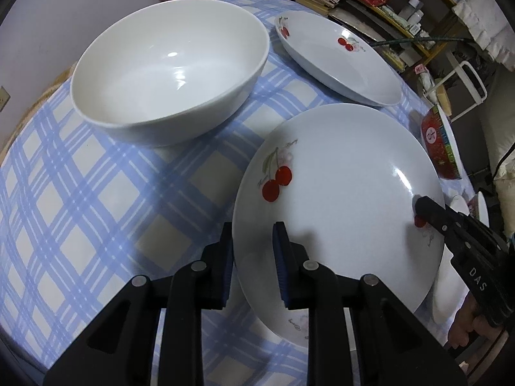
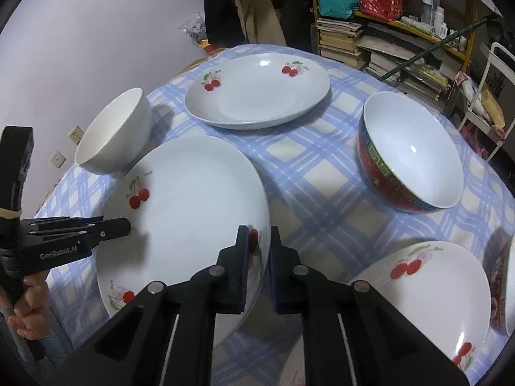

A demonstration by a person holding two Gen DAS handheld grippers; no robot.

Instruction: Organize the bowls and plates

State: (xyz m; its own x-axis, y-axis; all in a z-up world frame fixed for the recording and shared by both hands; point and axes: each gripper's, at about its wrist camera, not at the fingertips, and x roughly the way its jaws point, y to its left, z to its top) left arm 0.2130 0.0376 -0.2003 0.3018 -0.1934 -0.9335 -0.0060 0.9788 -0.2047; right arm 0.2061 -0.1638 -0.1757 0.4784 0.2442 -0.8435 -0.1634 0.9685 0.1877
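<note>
**Mara:** White china everywhere, and the cherry plate [image 2: 190,222] nearest the cameras is the one being handled. Why take it from both sides?

**Jon:** It's wide and shallow, so a single pinch on the rim would likely let it tip. The left tongs [image 1: 254,251] bite the near-left rim, one pad under the edge and one on the upper face. The right tongs [image 2: 259,257] do the same at the opposite rim, close by a cherry print.

**Mara:** How far open are they?

**Jon:** Both narrowed to roughly the rim's thickness. In each wrist view the blue pads sit either side of the china, so I read both as clamped on the plate, not gaping.

**Mara:** Is it off the desk [image 2: 309,173] yet?

**Jon:** It looks tilted, with a shadow beneath the near edge, so probably just raised; I can't tell how clear it is.

**Mara:** Where might it go?

**Jon:** My guess is onto a matching plate. One sits at the far side [image 2: 257,93], another at the near right [image 2: 428,289]. The plain white bowl [image 1: 167,77] stands just beside the held plate, and the red-banded bowl [image 2: 408,154] is well apart on the right, likely for a separate stack.
</note>
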